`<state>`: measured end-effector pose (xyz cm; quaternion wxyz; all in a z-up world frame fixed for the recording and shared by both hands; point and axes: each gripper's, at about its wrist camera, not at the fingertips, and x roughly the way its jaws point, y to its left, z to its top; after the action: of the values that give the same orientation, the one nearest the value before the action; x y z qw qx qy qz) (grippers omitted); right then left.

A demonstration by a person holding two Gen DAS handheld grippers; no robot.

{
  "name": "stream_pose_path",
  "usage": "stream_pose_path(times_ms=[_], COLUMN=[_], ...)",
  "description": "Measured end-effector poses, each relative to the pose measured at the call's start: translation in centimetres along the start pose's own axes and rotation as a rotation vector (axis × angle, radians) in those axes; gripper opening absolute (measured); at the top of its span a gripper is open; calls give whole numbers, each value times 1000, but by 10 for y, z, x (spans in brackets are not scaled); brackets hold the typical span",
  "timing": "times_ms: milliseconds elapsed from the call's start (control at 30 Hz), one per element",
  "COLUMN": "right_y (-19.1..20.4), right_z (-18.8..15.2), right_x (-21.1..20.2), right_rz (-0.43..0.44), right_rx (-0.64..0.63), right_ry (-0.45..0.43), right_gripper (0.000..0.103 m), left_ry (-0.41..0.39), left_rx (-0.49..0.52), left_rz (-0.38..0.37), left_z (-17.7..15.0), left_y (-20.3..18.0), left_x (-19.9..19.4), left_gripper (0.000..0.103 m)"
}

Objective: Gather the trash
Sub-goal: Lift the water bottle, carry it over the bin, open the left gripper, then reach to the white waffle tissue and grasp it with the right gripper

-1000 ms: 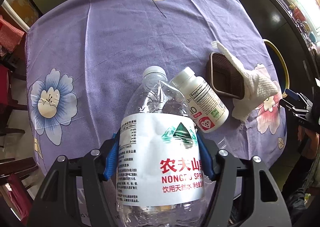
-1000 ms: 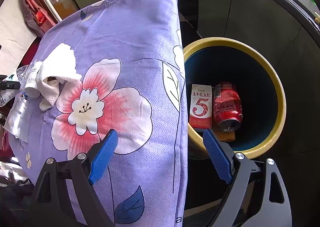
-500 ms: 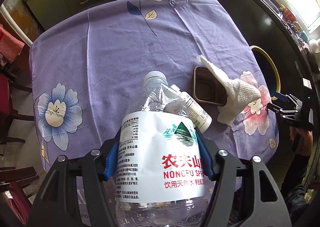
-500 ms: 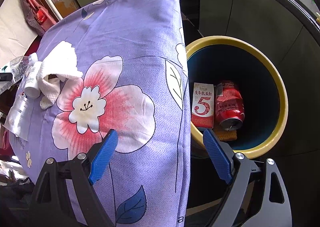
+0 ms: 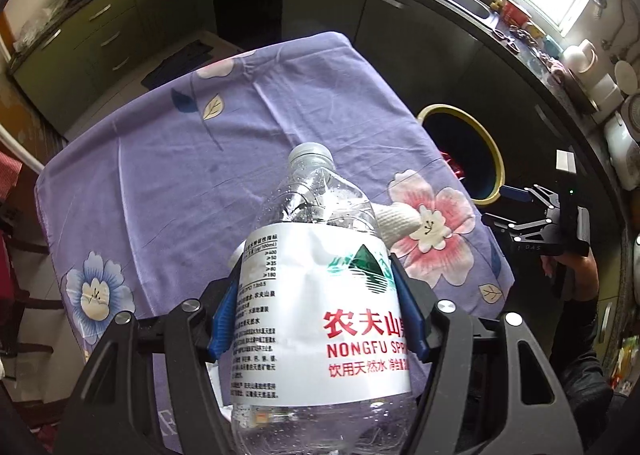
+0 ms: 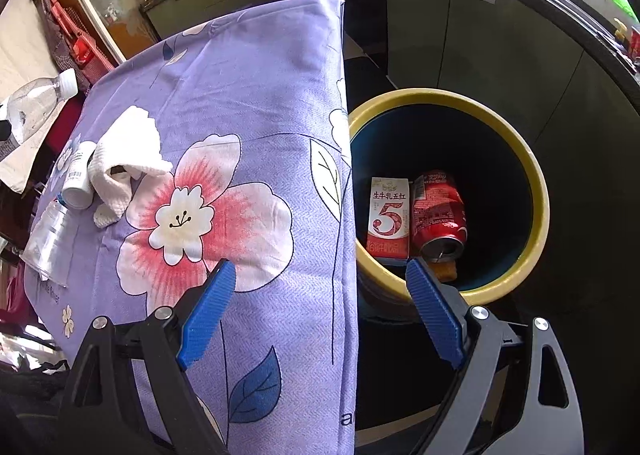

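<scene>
- Nearest, clamped between the blue ribbed pads of the left gripper (image 5: 316,319): a clear, dimpled plastic water bottle with white paper label and pale cap (image 5: 320,295), carried above the purple flowered tablecloth (image 5: 200,175), neck toward 12 o'clock.
- Judged mid-carry; next, needs a swing toward 2 o'clock and a release over the round yellow-rimmed, dark blue bin (image 5: 498,175).
- Thin, crushable walls, so probably only a light squeeze.
- Right gripper (image 6: 320,311): jaws wide apart, holding nothing, at the table edge.
- Beyond it at 10 o'clock, still on the cloth: a crumpled white waffle-textured paper towel (image 6: 128,159) touching a small white cylindrical pill bottle (image 6: 78,179).
- Farthest, inside the bin at 1 o'clock: a red-and-white milk carton (image 6: 388,217) beside a dented red drink can (image 6: 438,215).
</scene>
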<state>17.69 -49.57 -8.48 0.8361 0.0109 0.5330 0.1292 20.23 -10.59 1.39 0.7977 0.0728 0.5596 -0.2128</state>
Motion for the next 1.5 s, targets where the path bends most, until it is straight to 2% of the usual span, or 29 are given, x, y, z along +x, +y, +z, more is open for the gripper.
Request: stream_pose_path(times_ms=[267, 667, 833, 867, 933, 1000, 1067, 1167, 1433, 1500], right_y=[-24, -83, -104, -106, -110, -111, -110, -108, -77, -64], right_z=[-18, -53, -63, -65, -68, -72, -74, -74, -61, -54], right_x=[-23, -46, -50, -51, -52, -54, -55, -55, -49, -48], right_rz=[-12, -25, -31, -32, -32, -30, -28, -24, 2, 14], right_rx=[47, 177, 225, 231, 239, 242, 241, 233, 168, 136], right_ry=[-30, -52, -50, -51, -53, -54, -55, -56, -51, -54], right_gripper=[86, 86, 86, 86, 86, 86, 86, 86, 86, 86], left_ry=[28, 146, 127, 113, 102, 105, 102, 74, -92, -140], left_rx=[143, 328, 324, 313, 287, 269, 255, 245, 218, 199], left_rz=[-98, -227, -257, -263, -248, -249, -258, -291, -299, -272], left_z=[40, 118, 153, 158, 163, 164, 160, 146, 88, 69], left_y=[-69, -202, -246, -251, -255, -254, -248, -230, -167, -146], left_x=[34, 137, 189, 199, 214, 221, 215, 185, 78, 55], left_gripper=[63, 63, 64, 66, 77, 77, 77, 77, 84, 87])
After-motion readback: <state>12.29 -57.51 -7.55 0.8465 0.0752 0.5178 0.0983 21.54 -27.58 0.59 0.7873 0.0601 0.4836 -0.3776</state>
